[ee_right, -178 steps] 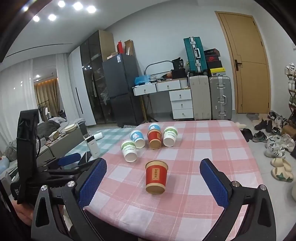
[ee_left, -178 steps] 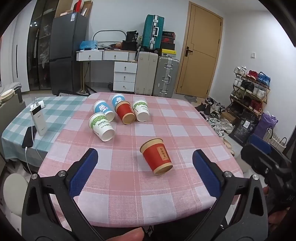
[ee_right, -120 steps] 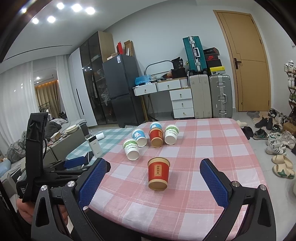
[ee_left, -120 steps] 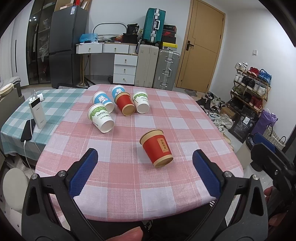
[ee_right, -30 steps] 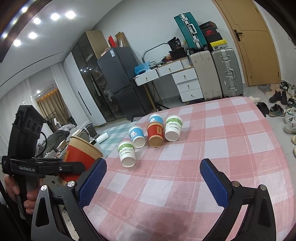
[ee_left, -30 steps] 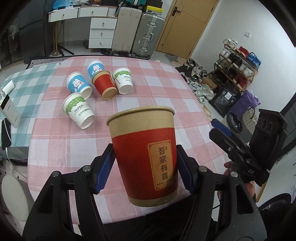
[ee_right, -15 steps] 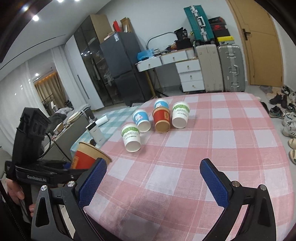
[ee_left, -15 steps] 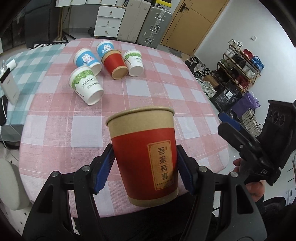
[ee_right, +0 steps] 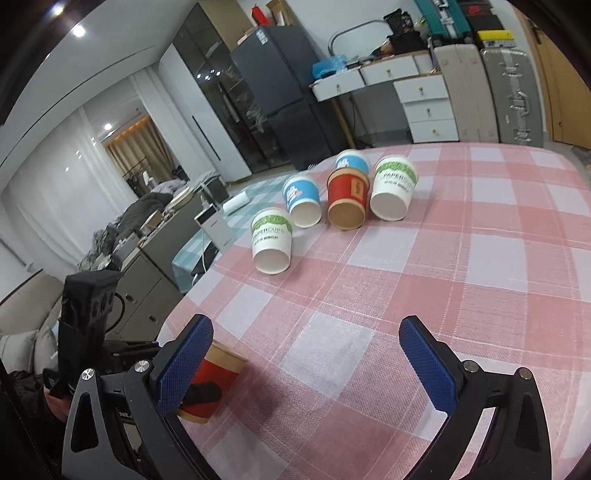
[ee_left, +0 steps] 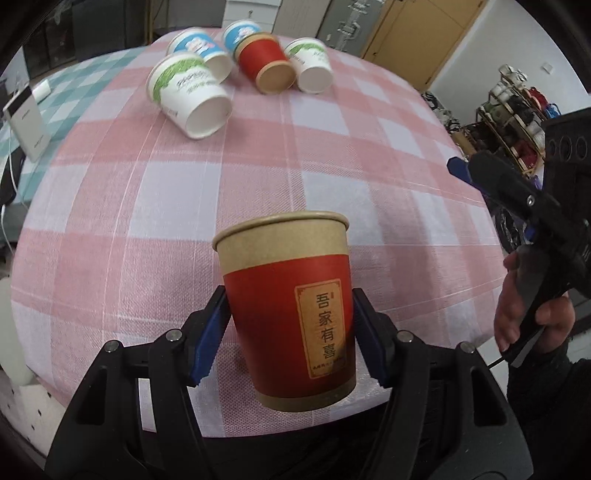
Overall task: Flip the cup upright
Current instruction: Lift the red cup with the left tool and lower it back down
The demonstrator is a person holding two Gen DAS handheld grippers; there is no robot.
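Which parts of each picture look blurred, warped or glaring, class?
Left wrist view: the fisheye bows the pink checked tablecloth into a dome; the red paper cup with kraft rim is sharp. Right wrist view: far cups are smeared, and ceiling spotlights glare.

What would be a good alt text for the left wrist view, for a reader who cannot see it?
The left gripper holds a red paper cup upright, mouth up, above the near edge of a pink checked tablecloth. Five more cups lie on their sides at the far end, and the right gripper is at the right edge.
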